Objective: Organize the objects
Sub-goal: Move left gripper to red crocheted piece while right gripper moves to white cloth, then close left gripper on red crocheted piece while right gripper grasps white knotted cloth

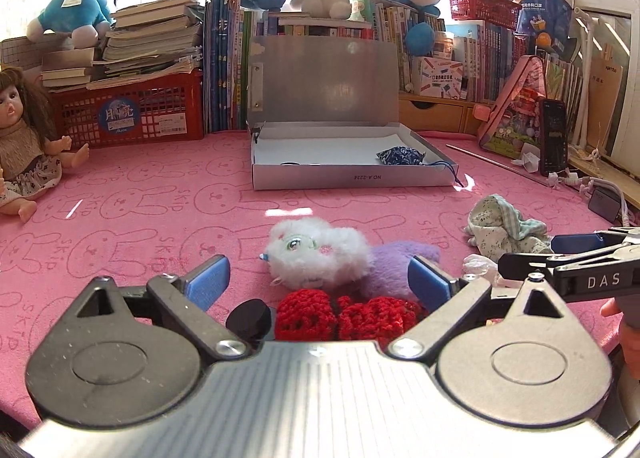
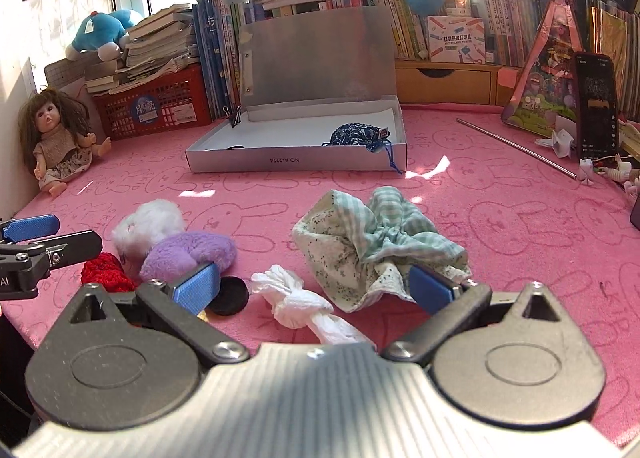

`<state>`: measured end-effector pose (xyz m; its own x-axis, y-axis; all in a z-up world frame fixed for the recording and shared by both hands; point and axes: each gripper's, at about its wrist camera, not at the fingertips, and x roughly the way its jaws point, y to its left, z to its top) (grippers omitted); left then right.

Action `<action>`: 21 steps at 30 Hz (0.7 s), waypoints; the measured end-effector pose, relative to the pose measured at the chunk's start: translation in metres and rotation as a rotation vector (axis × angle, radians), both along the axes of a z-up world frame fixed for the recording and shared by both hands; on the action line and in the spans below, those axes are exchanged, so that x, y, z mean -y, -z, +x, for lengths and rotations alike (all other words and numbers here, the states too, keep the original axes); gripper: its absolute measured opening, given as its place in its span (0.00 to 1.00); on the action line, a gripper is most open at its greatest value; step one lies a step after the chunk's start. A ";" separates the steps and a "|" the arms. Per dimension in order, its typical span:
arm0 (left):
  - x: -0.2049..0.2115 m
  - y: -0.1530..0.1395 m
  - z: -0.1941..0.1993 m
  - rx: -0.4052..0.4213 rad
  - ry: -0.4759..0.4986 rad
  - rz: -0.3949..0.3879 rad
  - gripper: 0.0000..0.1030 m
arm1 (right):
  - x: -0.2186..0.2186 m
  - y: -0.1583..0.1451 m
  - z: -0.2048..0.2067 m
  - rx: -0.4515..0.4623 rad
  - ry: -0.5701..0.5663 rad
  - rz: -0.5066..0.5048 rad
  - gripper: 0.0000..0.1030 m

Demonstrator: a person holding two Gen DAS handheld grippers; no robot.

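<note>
My left gripper (image 1: pixel 320 282) is open just above the pink mat. Between its blue pads lie a white-and-purple plush toy (image 1: pixel 316 250) and a red knitted piece (image 1: pixel 344 316), neither one pressed; a black round disc (image 1: pixel 248 318) sits by the left finger. My right gripper (image 2: pixel 316 289) is open too, low over a twisted white tissue (image 2: pixel 296 302). A crumpled green patterned cloth (image 2: pixel 376 246) lies against its right pad. Farther back stands an open silver box (image 2: pixel 296 163) with a blue patterned pouch (image 2: pixel 356 135) inside.
A doll (image 2: pixel 60 145) sits at the far left beside a red basket (image 2: pixel 160 105) of books. Books and plush toys line the back wall. A metal rod (image 2: pixel 516 147), a phone (image 2: pixel 596 105) and small paper bits lie at the right.
</note>
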<state>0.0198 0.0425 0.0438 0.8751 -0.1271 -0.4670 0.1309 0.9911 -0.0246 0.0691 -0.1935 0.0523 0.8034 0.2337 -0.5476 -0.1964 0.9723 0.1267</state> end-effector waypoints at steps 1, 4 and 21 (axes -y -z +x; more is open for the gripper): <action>0.001 0.003 -0.001 -0.003 0.001 0.010 0.95 | -0.002 0.003 -0.001 -0.004 0.001 -0.007 1.00; 0.002 0.011 -0.001 -0.019 -0.007 0.030 0.95 | -0.007 0.008 -0.004 -0.007 0.006 -0.023 1.00; 0.002 0.036 0.004 -0.025 -0.028 -0.021 0.96 | -0.024 0.014 -0.011 -0.002 -0.074 0.005 0.91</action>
